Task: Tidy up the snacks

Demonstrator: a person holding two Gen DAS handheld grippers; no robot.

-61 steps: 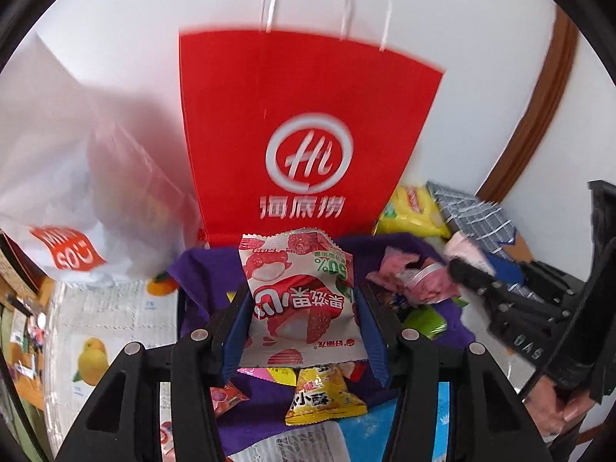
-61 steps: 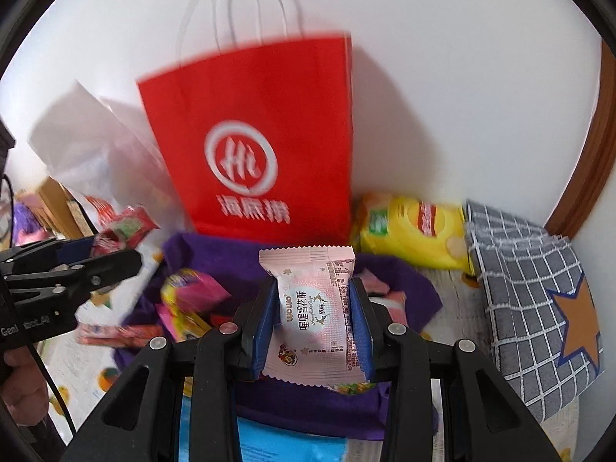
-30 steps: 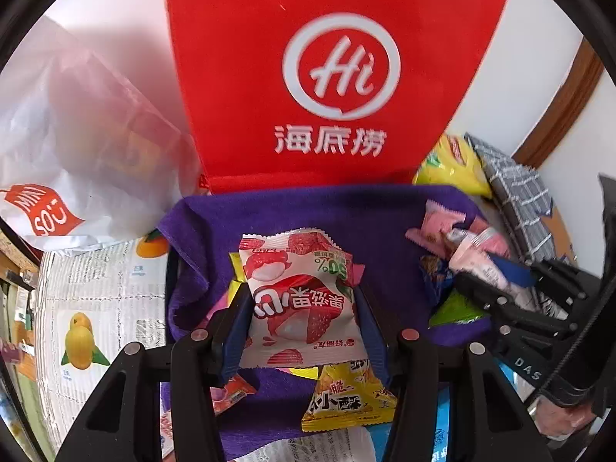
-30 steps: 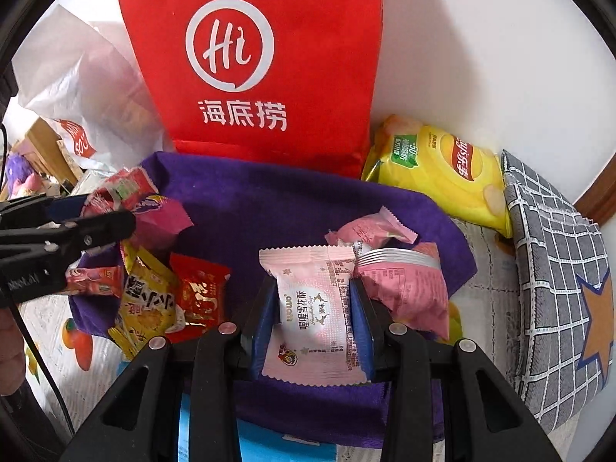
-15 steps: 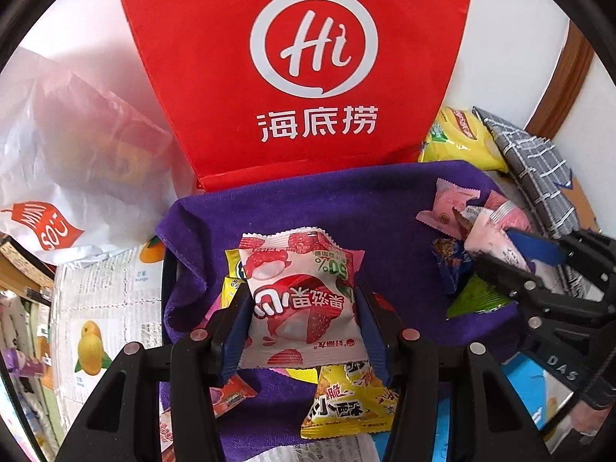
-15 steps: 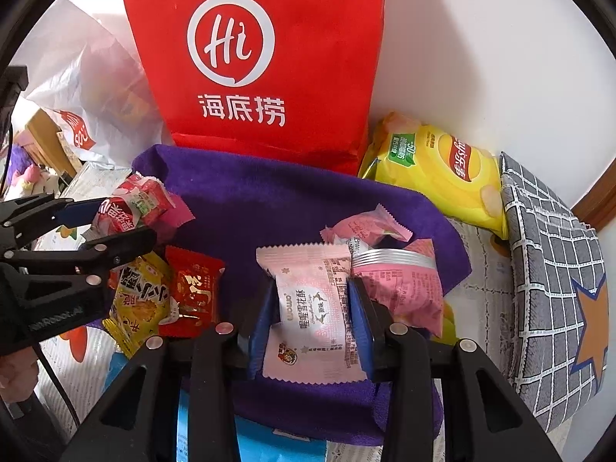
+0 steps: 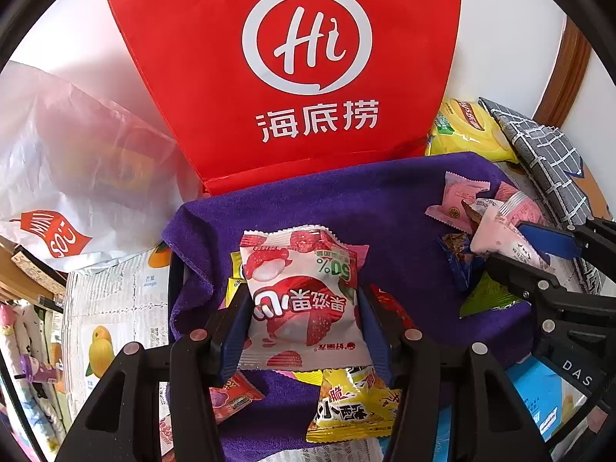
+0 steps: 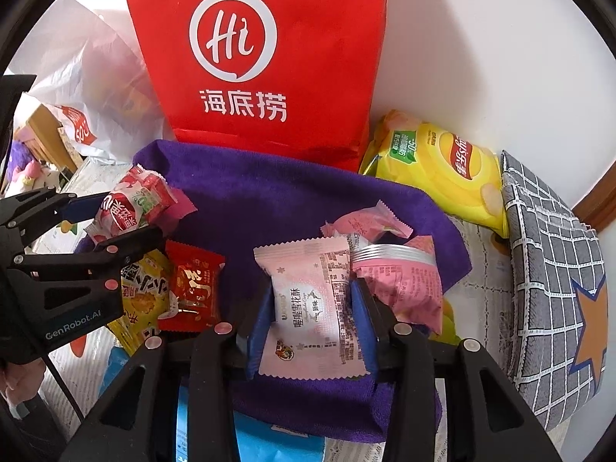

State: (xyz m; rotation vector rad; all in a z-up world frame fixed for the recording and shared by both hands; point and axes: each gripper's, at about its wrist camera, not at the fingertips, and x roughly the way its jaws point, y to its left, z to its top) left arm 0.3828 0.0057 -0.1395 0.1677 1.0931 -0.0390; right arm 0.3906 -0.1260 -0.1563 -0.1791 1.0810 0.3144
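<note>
My left gripper [image 7: 302, 308] is shut on a red-and-white strawberry snack packet [image 7: 300, 292], held low over the left side of a purple cloth [image 7: 346, 200]. It also shows in the right wrist view [image 8: 127, 208]. My right gripper [image 8: 312, 308] is shut on a pink snowflake-pastry packet [image 8: 308, 308], held low over the right side of the cloth [image 8: 250, 200]. Loose yellow [image 7: 350, 404] and red [image 8: 192, 288] snacks lie under the left gripper. Pink packets [image 8: 400, 281] lie beside the right gripper.
A tall red paper bag [image 7: 292, 69] stands against the wall behind the cloth. A white plastic bag [image 7: 77, 177] is at the left. A yellow chip bag [image 8: 439, 169] and a grey checked cushion [image 8: 550, 277] are at the right. Printed paper [image 7: 115, 308] covers the table.
Both grippers have come down and forward toward the purple cloth, each still holding its packet. The red bag now fills more of both views.
</note>
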